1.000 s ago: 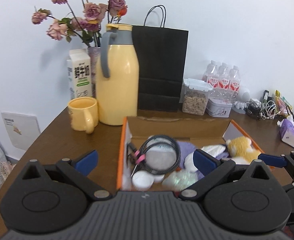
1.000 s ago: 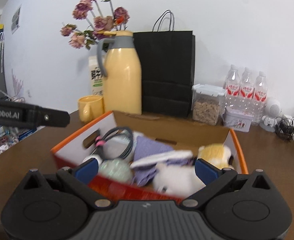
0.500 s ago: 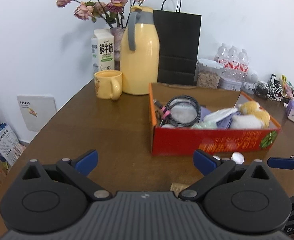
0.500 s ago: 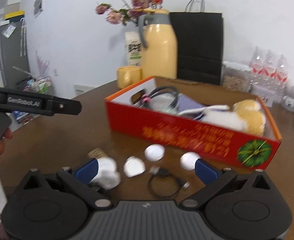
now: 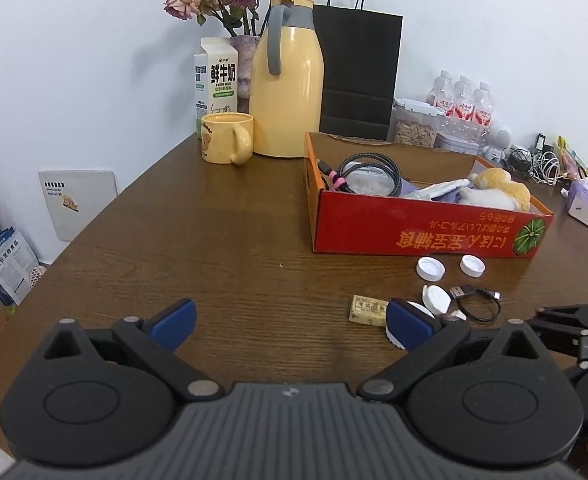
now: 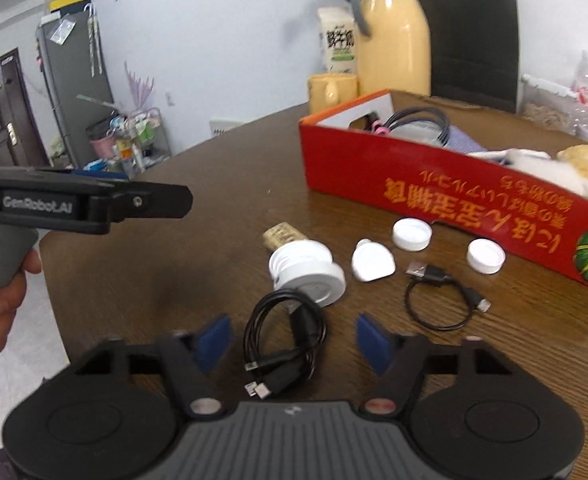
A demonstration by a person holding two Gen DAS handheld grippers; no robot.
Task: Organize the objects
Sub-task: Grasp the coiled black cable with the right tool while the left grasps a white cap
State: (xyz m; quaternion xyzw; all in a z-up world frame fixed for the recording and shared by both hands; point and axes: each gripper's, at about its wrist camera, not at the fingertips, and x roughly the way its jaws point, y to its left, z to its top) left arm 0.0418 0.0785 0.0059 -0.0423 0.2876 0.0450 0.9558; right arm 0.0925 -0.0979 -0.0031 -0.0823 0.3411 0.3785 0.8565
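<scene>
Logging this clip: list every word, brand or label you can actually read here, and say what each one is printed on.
"鲜牛奶" and "FRESH MILK": front of the milk carton.
"GenRobot.AI": side of the left gripper, seen from the right wrist view.
Orange upside-down print and a green pumpkin picture: side of the red box; I cannot read it reliably.
Red labels on the water bottles: too small.
Print on the small tan packet: too small.

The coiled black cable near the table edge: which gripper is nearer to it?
Right. The right gripper is open with the black cable lying between its fingers. The left gripper, also open, hangs over bare table off to the cable's left.
</scene>
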